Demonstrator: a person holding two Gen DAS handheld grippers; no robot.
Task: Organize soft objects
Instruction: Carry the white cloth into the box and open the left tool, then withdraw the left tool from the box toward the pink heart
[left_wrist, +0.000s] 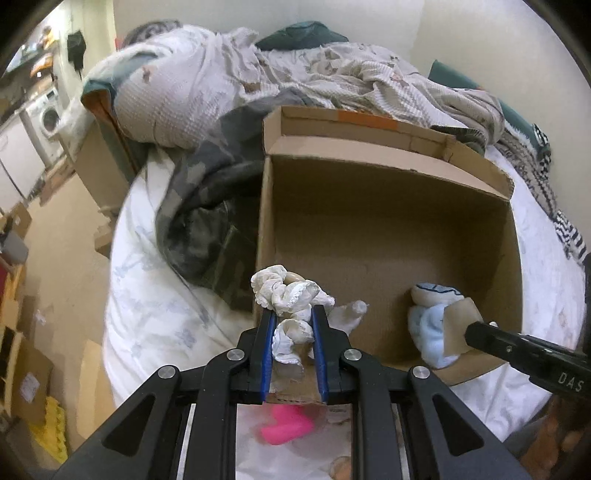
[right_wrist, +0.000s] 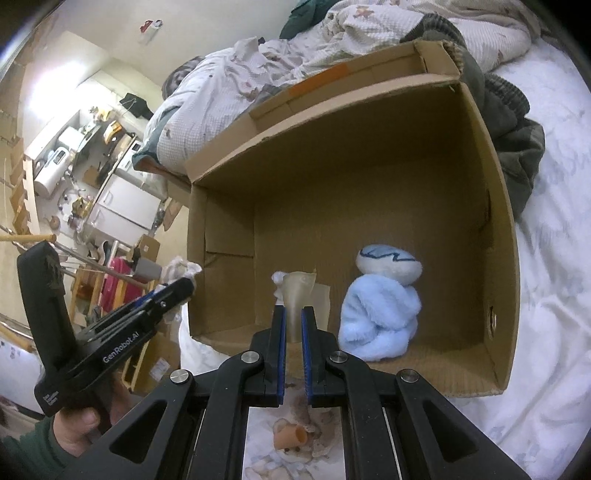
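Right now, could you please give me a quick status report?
Left gripper shut on white cloth bundle, at box edge. Right gripper shut on beige flap. Blue plush already inside. Nothing blocking.

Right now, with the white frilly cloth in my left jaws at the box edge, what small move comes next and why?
Probably ease the left gripper forward past the near wall of the cardboard box, then open. Its jaws are shut on the white frilly cloth, which sits right at that wall rather than clearly inside. The floor beside the light blue plush looks free.
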